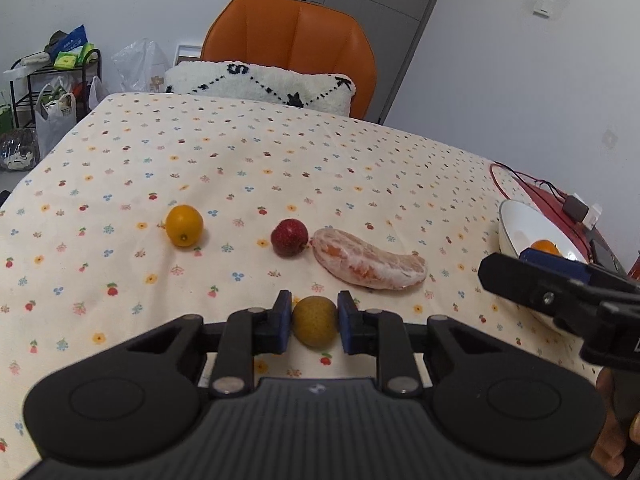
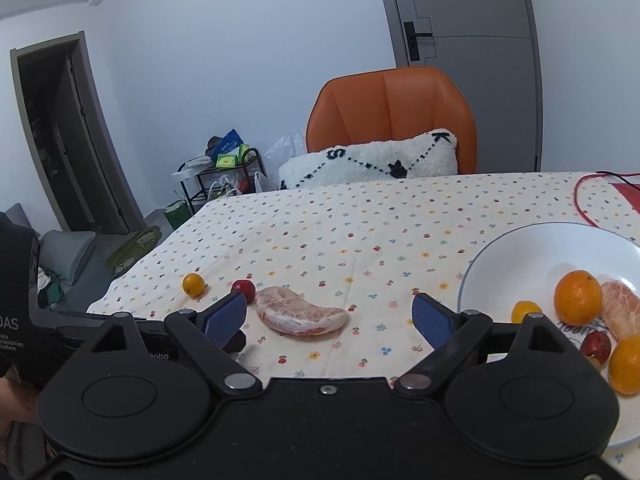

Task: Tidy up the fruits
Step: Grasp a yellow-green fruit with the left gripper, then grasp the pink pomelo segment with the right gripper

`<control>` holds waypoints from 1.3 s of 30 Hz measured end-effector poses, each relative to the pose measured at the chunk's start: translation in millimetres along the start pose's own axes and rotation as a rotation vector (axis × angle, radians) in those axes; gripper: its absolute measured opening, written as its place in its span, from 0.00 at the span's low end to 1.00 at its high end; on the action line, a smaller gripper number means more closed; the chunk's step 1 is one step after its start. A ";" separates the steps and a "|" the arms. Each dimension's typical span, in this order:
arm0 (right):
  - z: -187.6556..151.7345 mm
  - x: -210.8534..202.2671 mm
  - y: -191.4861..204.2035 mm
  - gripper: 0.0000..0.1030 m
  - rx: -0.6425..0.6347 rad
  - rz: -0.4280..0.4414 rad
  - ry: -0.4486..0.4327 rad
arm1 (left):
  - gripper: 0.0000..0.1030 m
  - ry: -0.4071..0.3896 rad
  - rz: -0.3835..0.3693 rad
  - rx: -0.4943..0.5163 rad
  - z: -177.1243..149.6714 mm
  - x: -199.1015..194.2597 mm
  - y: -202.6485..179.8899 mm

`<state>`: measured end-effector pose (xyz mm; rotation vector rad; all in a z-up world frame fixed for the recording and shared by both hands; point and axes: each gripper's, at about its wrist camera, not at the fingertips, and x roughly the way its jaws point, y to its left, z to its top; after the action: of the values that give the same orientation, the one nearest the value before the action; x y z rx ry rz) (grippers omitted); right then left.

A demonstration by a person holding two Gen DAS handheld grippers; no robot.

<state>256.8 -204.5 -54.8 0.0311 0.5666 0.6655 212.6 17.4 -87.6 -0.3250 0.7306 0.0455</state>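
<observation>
Left tool [image 1: 314, 322] angled down, clamped on yellow-green fruit [image 1: 314, 321]; right tool [image 2: 330, 316] agape, empty.

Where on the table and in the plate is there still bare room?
The cloth is bare beyond the kumquat, red fruit and pomelo segment. The plate is free at its far left; fruit crowds its near right.

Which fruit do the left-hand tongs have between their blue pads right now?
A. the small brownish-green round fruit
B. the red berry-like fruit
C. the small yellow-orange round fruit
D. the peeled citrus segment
A: in the left wrist view the left tongs have their blue pads closed against both sides of the brownish-green fruit, while the other three fruits lie untouched farther out on the tablecloth.
</observation>
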 end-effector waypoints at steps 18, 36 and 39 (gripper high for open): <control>3.2 52.4 19.6 0.81 -0.045 0.071 0.090 | 0.22 -0.060 0.029 -0.053 13.3 -16.3 38.3; 4.5 98.9 38.3 0.72 -0.130 0.110 0.177 | 0.22 -0.072 0.050 -0.097 12.7 -21.8 64.4; 3.4 95.7 41.8 0.67 -0.141 0.120 0.193 | 0.22 -0.076 0.048 -0.093 12.0 -23.9 64.1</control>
<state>295.9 -114.3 -90.0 -0.1336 0.7059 0.8298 192.8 83.6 -81.2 -0.3924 0.6621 0.1372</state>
